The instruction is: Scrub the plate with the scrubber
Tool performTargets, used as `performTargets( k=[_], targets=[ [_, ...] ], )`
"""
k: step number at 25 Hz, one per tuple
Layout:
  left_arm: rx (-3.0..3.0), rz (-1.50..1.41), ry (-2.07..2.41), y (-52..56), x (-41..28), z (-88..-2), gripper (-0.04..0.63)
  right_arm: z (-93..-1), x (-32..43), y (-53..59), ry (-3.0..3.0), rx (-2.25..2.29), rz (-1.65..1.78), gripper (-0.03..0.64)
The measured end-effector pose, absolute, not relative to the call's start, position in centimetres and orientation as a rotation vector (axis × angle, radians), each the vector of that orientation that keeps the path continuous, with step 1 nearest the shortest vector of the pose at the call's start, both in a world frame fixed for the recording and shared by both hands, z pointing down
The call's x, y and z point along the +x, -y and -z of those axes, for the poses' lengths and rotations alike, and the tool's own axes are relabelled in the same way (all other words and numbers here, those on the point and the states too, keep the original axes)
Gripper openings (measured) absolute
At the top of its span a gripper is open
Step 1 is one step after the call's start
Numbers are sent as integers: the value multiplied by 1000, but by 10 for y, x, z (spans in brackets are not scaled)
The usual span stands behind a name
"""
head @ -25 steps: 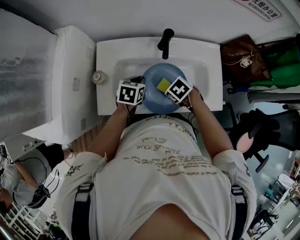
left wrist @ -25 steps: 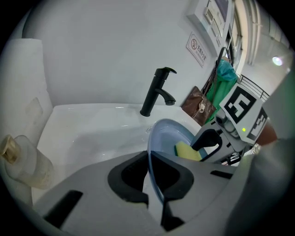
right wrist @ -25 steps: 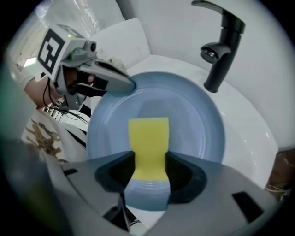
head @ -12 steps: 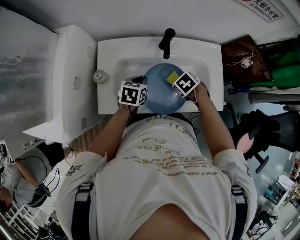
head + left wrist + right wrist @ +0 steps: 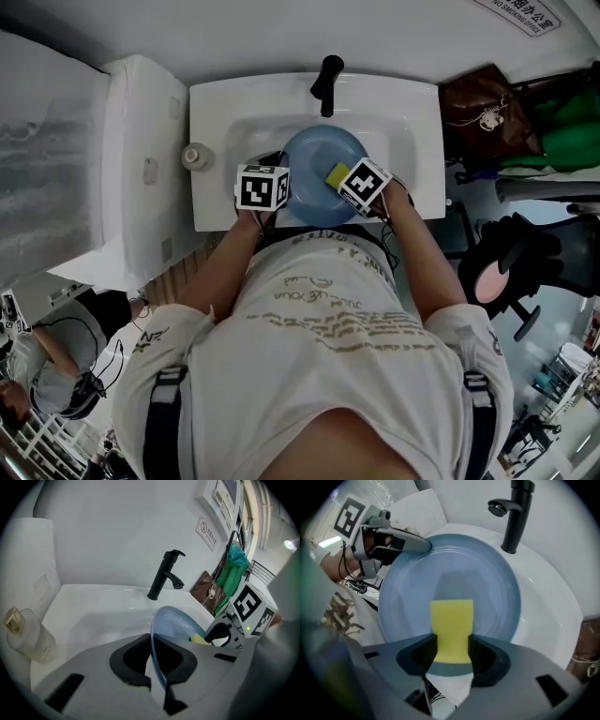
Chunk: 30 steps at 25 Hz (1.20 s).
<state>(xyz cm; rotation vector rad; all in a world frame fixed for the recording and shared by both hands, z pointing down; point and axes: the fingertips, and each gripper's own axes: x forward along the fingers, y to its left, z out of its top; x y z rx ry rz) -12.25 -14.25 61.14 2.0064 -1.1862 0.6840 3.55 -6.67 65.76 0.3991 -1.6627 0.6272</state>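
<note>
Left tool (image 5: 157, 672) is clamped tight on the plate (image 5: 459, 569) rim, holding it over the sink (image 5: 417, 112). Right tool (image 5: 451, 654) pinches the scrubber (image 5: 451, 625), which has swept out toward the tap (image 5: 515, 513) and back across the plate: scrubbing strokes look well under way.

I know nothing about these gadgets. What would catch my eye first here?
A blue plate held over a white sink, just below a black tap, stands out first. The left gripper is clamped on its rim, and the right gripper grips a yellow sponge laid against the plate's face.
</note>
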Motion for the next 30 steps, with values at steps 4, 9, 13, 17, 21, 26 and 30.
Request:
performTargets(
  k=[4,9,13,17,21,26,30],
  targets=[
    [1990,-678,1192,144,-124,-613,32,-656,22,44,1677,318,-636,209],
    [1960,-670,1206,147,-130,-616,32,-651,-7,28,1739,271,-676,209],
    [1955,-669,1212,151,-136,-617,32,-647,-28,27,1799,260,-679,209],
    [1958,-675,1205,152,-138,-616,32,-644,-39,33,1857,300,-708,209],
    [1945,-708,1169,150,-142,-618,32,-639,-35,43,1887,373,-617,209],
    [1899,-724,1145,144,-145,-629,32,-618,-36,58,2048,485,-660,209],
    [1843,-735,1135,142,-147,-641,32,-596,-24,78,2144,619,-582,206]
  ],
)
